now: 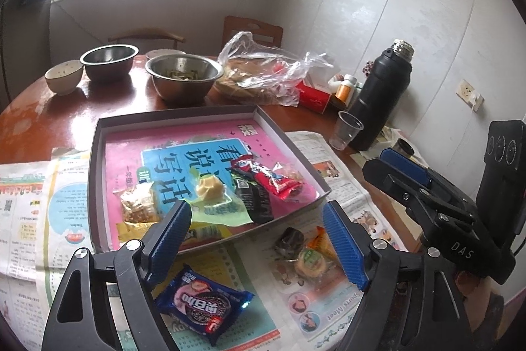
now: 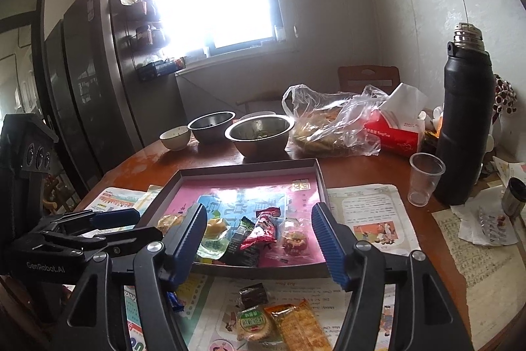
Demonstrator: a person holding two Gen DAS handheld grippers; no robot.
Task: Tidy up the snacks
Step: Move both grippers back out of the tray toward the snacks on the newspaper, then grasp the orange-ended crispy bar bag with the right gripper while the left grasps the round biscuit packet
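Above the near rim of the shallow box [image 1: 98,160] on the worktop [image 1: 65,111]: left tool [image 1: 256,226] tilted downward, jaws spread, nothing between. Beside it, right tool [image 2: 259,232] angled down likewise, released, empty. Inside the box: red packet [image 1: 279,180], black packet [image 1: 254,196], yellow snack [image 1: 210,189]. Just before the box, on newspaper [image 1: 345,196]: blue cookie pack [image 1: 203,305], round biscuit [image 2: 254,323], orange wrapper [image 2: 300,328].
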